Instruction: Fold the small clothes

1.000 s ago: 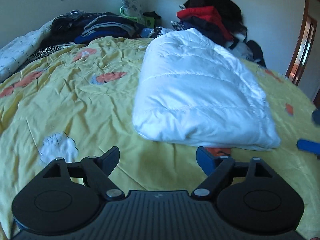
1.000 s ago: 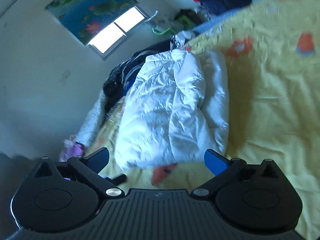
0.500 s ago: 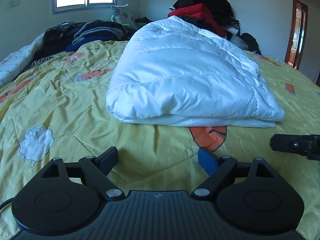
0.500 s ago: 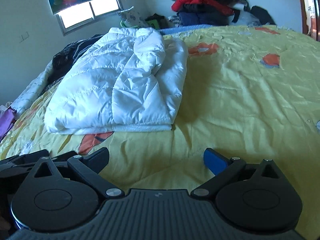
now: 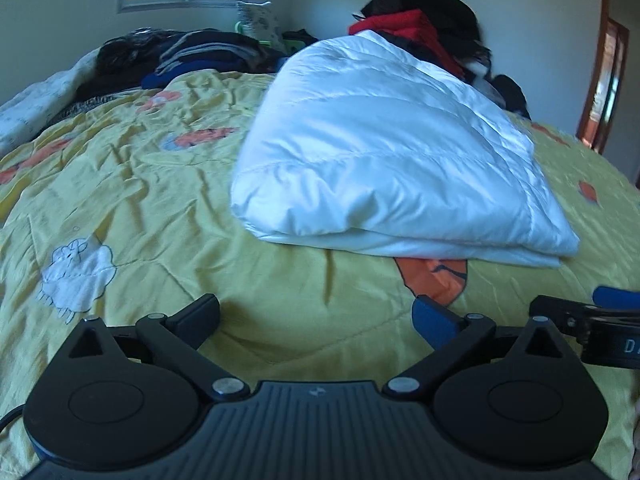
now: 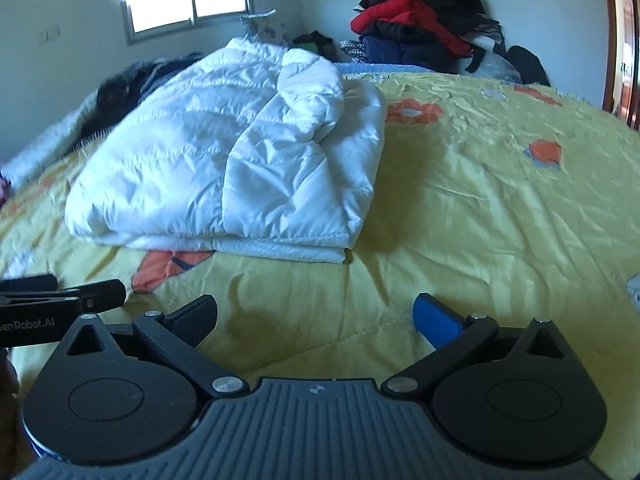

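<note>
White and quilted, a folded puffer jacket [image 5: 384,160] lies on a yellow patterned bedspread [image 5: 140,200], ahead of both pairs of tongs and touching neither. The left tongs [image 5: 316,314] are opening wide with only bedspread between their tips, the jacket ahead and slightly right of them, while the right tongs [image 6: 316,314] stand apart and empty, the jacket ahead and to their left. Beyond the jacket, dark and red clothes [image 6: 416,28] are heaped by the wall, under a bright window [image 6: 188,6].
</note>
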